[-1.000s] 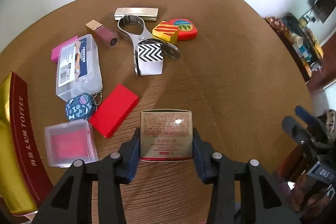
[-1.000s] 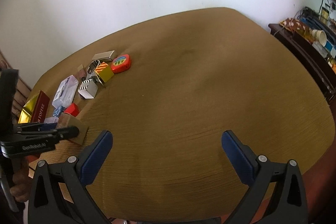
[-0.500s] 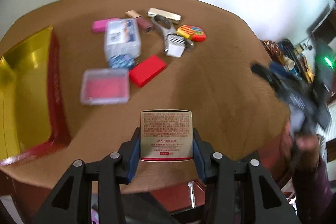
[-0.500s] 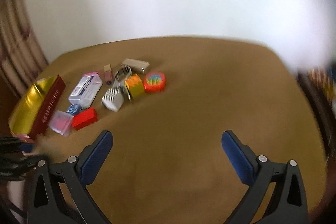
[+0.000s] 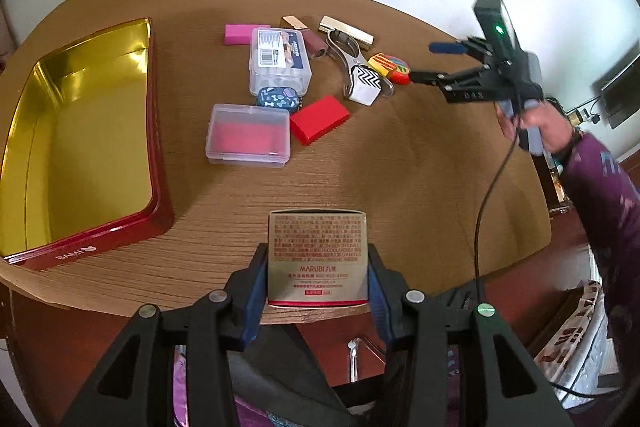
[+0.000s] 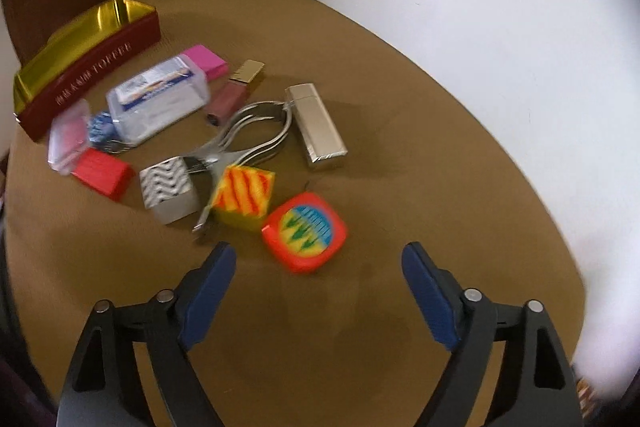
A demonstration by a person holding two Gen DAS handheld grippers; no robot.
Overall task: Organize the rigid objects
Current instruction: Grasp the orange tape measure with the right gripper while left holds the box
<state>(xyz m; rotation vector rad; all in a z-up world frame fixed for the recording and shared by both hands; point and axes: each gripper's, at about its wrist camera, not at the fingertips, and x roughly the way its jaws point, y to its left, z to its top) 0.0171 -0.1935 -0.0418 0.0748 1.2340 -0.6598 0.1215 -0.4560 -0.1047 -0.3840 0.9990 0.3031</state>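
Left gripper [image 5: 318, 273] clamped on a printed gold cardboard box [image 5: 317, 255] above the wooden table's near edge [image 5: 400, 187], right gripper [image 6: 318, 277] empty, jaws just narrowing, wide apart beside a rounded orange tape measure [image 6: 305, 231], glossy gold-lined red tin [image 5: 80, 131] at the left edge.

Gold carton [image 5: 317, 257] upright; trinkets [image 6: 240, 163] clustered beside tin [image 5: 80, 131].

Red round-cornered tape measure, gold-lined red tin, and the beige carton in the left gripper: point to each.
Red round-cornered tape measure [image 6: 305, 238], right wrist view, on its colourful face.
Gold-lined red tin [image 5: 86, 131], left wrist view, on its gold floor.
Beige carton [image 5: 318, 255], left wrist view, on its printed panel.
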